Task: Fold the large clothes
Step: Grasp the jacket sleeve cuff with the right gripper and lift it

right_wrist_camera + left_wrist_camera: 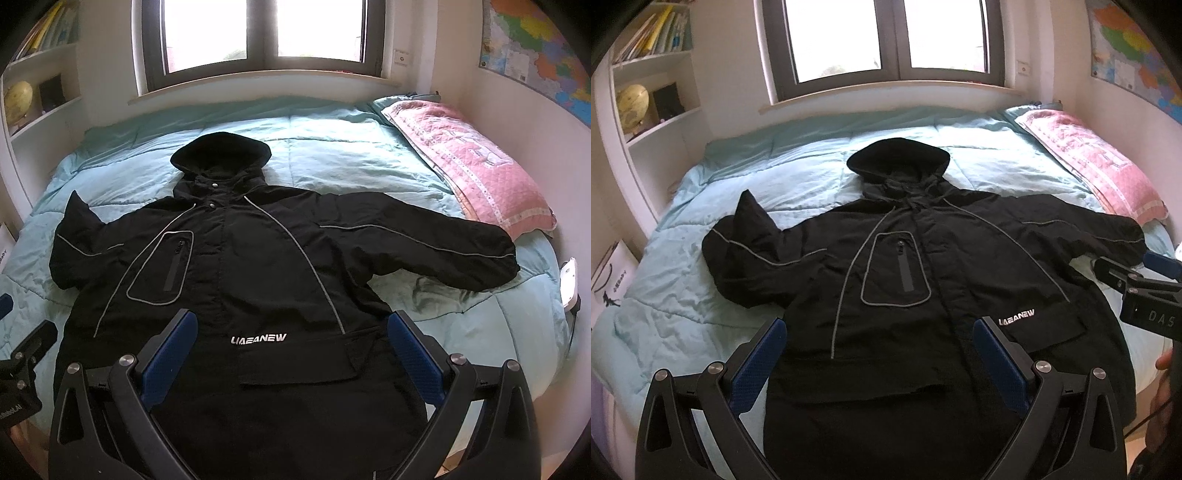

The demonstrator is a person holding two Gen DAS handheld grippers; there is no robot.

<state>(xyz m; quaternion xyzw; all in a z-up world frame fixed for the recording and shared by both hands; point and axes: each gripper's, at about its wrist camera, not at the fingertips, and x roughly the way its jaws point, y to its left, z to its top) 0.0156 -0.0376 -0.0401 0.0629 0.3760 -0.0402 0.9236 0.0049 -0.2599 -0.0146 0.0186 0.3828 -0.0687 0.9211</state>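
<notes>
A black hooded jacket (894, 273) lies front up and spread flat on the bed, hood toward the window, also in the right wrist view (258, 266). Its left sleeve (738, 254) is bent with the cuff sticking up; its right sleeve (424, 243) lies stretched out toward the pillow. My left gripper (879, 336) is open and empty above the jacket's lower front. My right gripper (291, 332) is open and empty above the lower front near the white logo (258, 338). The right gripper also shows at the right edge of the left wrist view (1123, 271).
The bed has a light blue quilt (683, 302) and a pink pillow (1097, 166) at the right. A white bookshelf (653, 103) with a globe stands at the left, a window (886, 40) behind, a wall map (535, 48) at the right.
</notes>
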